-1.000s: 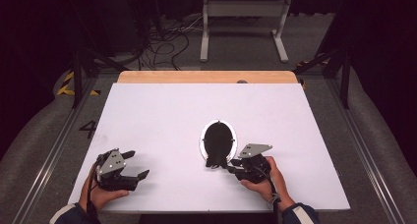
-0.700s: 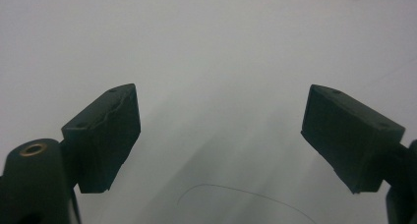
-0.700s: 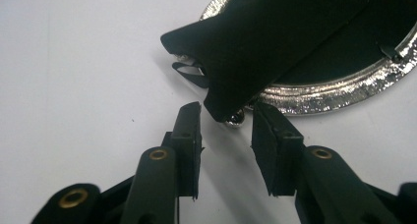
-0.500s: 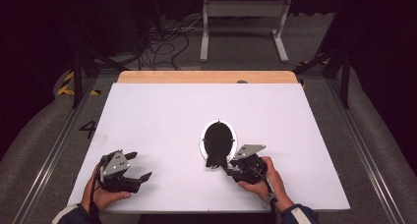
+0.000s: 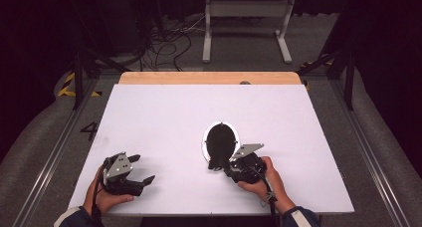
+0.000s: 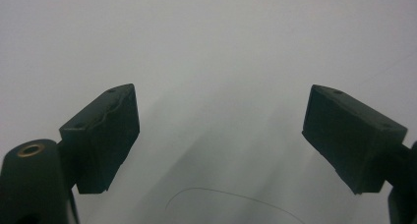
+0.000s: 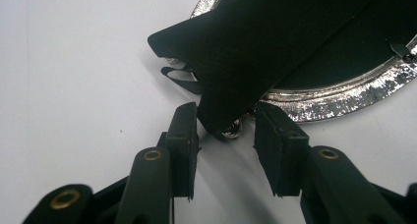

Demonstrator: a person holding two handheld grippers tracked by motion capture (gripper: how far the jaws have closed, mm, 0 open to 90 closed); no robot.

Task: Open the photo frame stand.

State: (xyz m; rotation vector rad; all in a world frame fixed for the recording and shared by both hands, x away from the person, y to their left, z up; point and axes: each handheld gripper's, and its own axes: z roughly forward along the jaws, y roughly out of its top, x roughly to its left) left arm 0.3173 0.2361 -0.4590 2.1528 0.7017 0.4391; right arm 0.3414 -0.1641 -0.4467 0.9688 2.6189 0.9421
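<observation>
Right tongs (image 7: 225, 130) have just been opening, letting go of the black stand (image 7: 265, 52) on my silver frame (image 7: 344, 94); left tongs (image 6: 221, 135) wait open.

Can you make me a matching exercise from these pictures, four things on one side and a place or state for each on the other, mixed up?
Things:
1. oval silver-rimmed hand mirror with a black back
2. left gripper
3. right gripper
4. light wooden strip

Places or states:
A. jaws wide apart over bare white tabletop, nothing between them
B. lying flat near the middle of the table
C. along the far edge of the table
D. jaws on either side of the mirror's black handle end; they have just been opening

Pairs: 1-B, 2-A, 3-D, 4-C
</observation>
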